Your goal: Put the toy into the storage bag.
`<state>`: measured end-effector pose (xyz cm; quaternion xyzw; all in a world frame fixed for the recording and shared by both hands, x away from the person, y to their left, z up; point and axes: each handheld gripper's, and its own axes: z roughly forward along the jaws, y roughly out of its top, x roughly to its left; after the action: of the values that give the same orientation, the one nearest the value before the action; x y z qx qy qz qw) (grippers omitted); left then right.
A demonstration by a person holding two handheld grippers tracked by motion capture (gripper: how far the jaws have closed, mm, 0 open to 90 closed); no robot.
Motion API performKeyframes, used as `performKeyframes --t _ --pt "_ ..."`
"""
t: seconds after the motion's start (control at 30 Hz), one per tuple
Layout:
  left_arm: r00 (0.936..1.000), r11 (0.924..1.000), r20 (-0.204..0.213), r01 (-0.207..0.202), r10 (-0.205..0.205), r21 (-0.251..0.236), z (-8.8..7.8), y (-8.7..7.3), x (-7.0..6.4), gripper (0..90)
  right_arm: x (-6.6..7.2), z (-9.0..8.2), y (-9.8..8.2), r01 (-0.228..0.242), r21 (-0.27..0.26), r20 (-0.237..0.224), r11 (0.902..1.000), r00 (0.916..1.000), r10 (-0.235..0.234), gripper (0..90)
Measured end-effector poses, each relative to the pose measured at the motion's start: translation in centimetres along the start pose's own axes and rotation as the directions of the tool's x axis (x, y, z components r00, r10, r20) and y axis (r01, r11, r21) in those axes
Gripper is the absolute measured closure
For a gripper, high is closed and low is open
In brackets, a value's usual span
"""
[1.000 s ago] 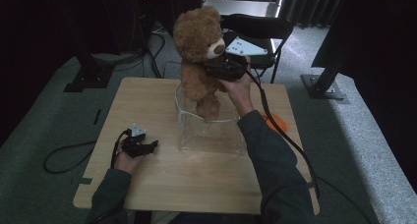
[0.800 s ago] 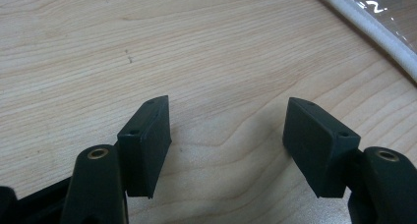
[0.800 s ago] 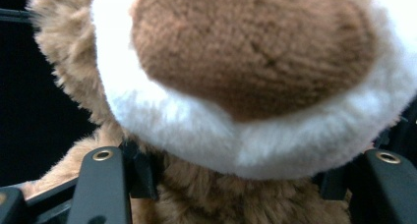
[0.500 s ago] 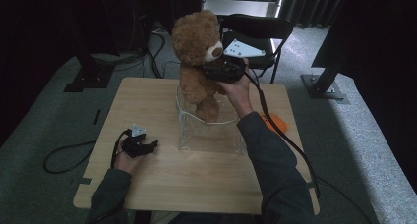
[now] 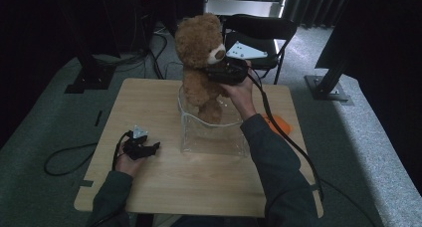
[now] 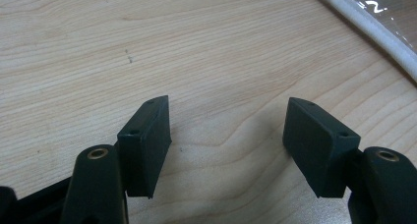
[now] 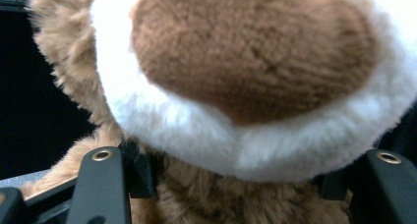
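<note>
A brown teddy bear [image 5: 199, 57] hangs upright over a clear plastic box [image 5: 214, 137] at the middle of the wooden table [image 5: 149, 97], its feet down at the box's open top. My right gripper [image 5: 221, 75] is shut on the bear just below its muzzle. In the right gripper view the white and brown muzzle [image 7: 255, 52] looms close above the gripper [image 7: 236, 184], whose jaws sink into the fur on either side. My left gripper [image 5: 149, 150] lies on the table left of the box, held by a hand. Its jaws [image 6: 228, 140] stand wide apart over bare wood.
An orange object [image 5: 276, 123] lies on the table right of the box, partly behind the right forearm. A black chair [image 5: 259, 28] stands beyond the far edge. The box's pale rim [image 6: 373, 32] runs past the left gripper's upper right. Cables trail off the table.
</note>
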<state>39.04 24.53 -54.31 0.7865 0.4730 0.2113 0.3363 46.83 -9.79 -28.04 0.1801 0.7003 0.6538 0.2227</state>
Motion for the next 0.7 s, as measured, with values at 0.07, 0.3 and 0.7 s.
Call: performKeyframes --t 0.07,0.3,0.7 --pt "1.0 1.0 0.001 0.0 0.0 0.0 0.0 0.0 0.0 35.5 -0.06 0.03 -0.1 -0.003 0.004 0.0 1.0 1.0 0.003 34.7" --pt "1.0 1.0 0.002 0.0 0.0 0.0 0.01 0.0 0.0 35.4 -0.17 0.07 -0.27 0.0 0.017 -0.002 0.9999 1.0 0.0 34.7" --pt "1.0 1.0 0.002 0.0 0.0 0.0 0.01 0.0 0.0 35.4 -0.41 0.28 -0.72 -0.014 0.033 -0.024 0.9993 0.9996 0.015 34.7"
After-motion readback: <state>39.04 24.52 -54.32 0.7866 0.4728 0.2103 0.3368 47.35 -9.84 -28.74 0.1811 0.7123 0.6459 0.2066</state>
